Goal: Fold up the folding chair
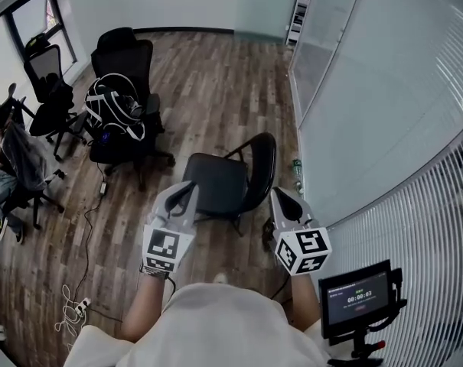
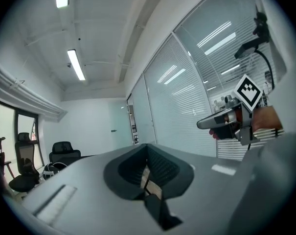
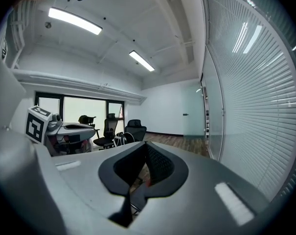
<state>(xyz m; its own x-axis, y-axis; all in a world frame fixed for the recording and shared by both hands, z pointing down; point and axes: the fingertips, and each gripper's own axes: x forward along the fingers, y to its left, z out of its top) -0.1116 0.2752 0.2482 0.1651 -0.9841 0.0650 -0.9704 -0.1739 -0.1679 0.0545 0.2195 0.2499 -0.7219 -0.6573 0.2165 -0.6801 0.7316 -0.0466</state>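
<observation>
The black folding chair (image 1: 223, 186) stands unfolded on the wooden floor in front of me, its seat (image 1: 213, 182) flat and its curved backrest (image 1: 263, 159) towards the glass wall. My left gripper (image 1: 188, 190) is shut and empty, its tip over the near left edge of the seat. My right gripper (image 1: 280, 196) is also shut and empty, just right of the chair's backrest side. In the left gripper view the closed jaws (image 2: 147, 150) point level, with the right gripper (image 2: 227, 120) showing at the side. In the right gripper view the jaws (image 3: 146, 147) are closed, and the left gripper (image 3: 64, 128) shows at the left.
A black office chair (image 1: 125, 60) with a backpack (image 1: 112, 107) on it stands at the back left, another office chair (image 1: 49, 90) beside it. A person (image 1: 8, 163) sits at the far left. A glass wall with blinds (image 1: 369, 113) runs along the right. A monitor on a stand (image 1: 361, 297) is near right; cables (image 1: 76, 304) lie on the floor.
</observation>
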